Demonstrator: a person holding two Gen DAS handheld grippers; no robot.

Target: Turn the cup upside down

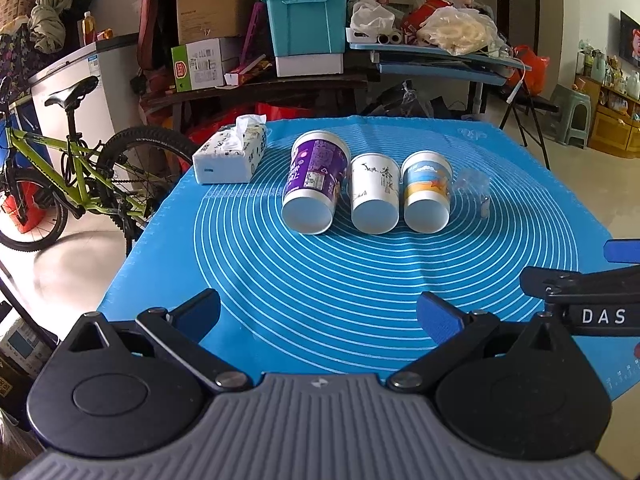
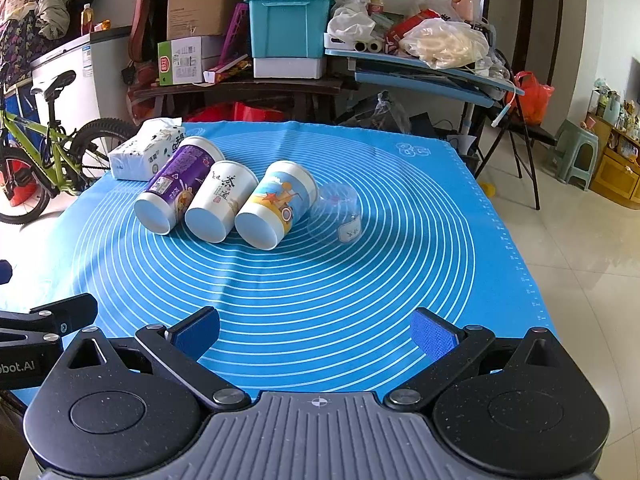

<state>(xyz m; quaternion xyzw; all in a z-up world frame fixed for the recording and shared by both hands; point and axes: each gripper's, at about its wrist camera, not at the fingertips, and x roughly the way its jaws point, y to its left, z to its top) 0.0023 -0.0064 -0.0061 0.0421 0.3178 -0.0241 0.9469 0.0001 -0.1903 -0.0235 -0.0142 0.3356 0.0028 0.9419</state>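
Note:
Several cups lie on their sides in a row on the blue mat [image 1: 320, 280], bases toward me: a purple cup [image 1: 314, 182] [image 2: 176, 184], a white cup with black writing [image 1: 375, 196] [image 2: 220, 200], a blue and orange picture cup [image 1: 426, 192] [image 2: 276, 204], and a small clear plastic cup [image 1: 474, 190] [image 2: 340, 210]. My left gripper [image 1: 320, 316] is open and empty, well short of the cups. My right gripper [image 2: 316, 336] is open and empty too, near the mat's front edge; part of it shows in the left wrist view [image 1: 580, 292].
A tissue pack [image 1: 230, 154] [image 2: 146, 152] lies at the mat's far left, beside the purple cup. A green bicycle [image 1: 60, 168] stands left of the table. Cluttered shelves and a teal bin [image 1: 306, 20] stand behind. The table's right edge drops to tiled floor [image 2: 580, 260].

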